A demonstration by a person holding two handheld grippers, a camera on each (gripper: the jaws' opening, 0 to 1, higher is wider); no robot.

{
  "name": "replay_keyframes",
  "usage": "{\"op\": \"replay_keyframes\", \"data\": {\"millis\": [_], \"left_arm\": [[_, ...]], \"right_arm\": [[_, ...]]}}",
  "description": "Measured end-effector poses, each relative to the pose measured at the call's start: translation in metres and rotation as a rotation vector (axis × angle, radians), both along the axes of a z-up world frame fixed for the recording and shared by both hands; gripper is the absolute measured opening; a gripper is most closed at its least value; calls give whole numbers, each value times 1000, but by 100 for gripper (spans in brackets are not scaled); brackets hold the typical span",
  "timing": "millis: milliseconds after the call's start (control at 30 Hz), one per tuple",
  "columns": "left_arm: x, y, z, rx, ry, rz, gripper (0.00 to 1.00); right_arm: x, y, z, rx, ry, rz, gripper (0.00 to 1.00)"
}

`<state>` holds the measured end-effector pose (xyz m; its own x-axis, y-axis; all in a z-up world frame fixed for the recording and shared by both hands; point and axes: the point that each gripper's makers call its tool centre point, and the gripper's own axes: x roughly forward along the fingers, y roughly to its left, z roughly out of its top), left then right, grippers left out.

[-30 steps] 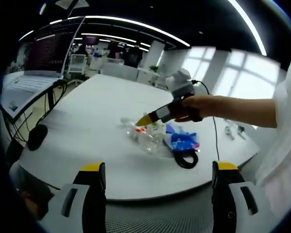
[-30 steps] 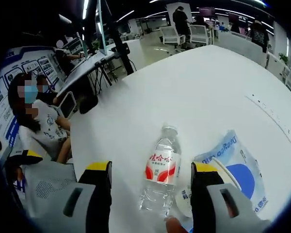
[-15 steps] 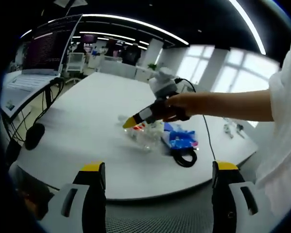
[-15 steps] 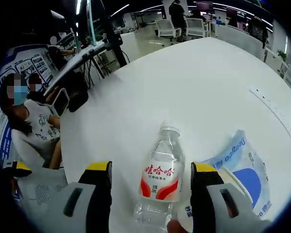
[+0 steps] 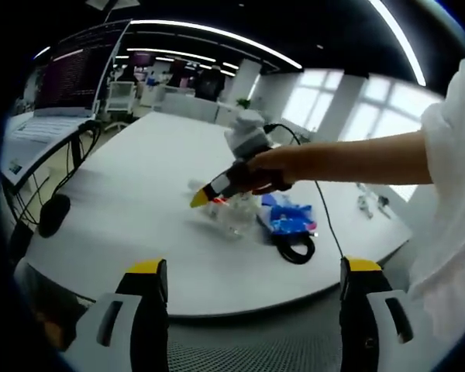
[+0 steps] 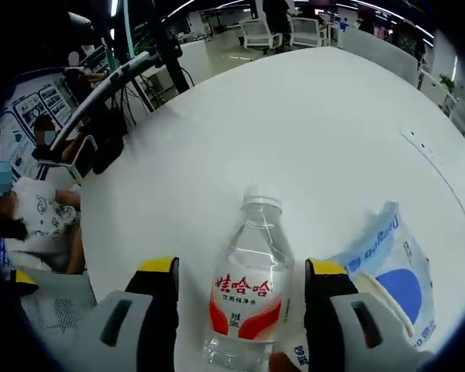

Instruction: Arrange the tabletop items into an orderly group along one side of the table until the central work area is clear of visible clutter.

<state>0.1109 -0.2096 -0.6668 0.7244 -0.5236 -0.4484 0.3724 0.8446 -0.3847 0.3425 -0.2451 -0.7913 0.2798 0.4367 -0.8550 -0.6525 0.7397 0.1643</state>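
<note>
Item: clear plastic water bottle with a red-and-white label (image 6: 248, 298), lying on the round white table (image 6: 310, 132) among the clutter near the table's middle. Long axis runs forward between the right gripper (image 6: 242, 271) jaws, cap end pointing away from that gripper.

Right gripper: jaws spread, one on each side of the bottle body, not yet pressing it.

Adjacent: blue-and-white plastic packet (image 6: 387, 267), just beside the bottle; black cable coil (image 5: 297, 252) near the packet.

Left gripper (image 5: 244, 273): jaws wide apart, holding nothing, back off the table edge.

Step, as judged: approach to grasp the bottle. Next: close on the label band, lift, carry to one side.
</note>
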Motion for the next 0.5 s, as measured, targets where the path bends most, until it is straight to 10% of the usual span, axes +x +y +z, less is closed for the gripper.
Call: {"op": "replay_keyframes", "data": {"millis": [500], "left_arm": [[0, 1, -3, 7, -3, -15, 90]], "right_arm": [[-1, -9, -11, -100, -48, -8, 48]]}}
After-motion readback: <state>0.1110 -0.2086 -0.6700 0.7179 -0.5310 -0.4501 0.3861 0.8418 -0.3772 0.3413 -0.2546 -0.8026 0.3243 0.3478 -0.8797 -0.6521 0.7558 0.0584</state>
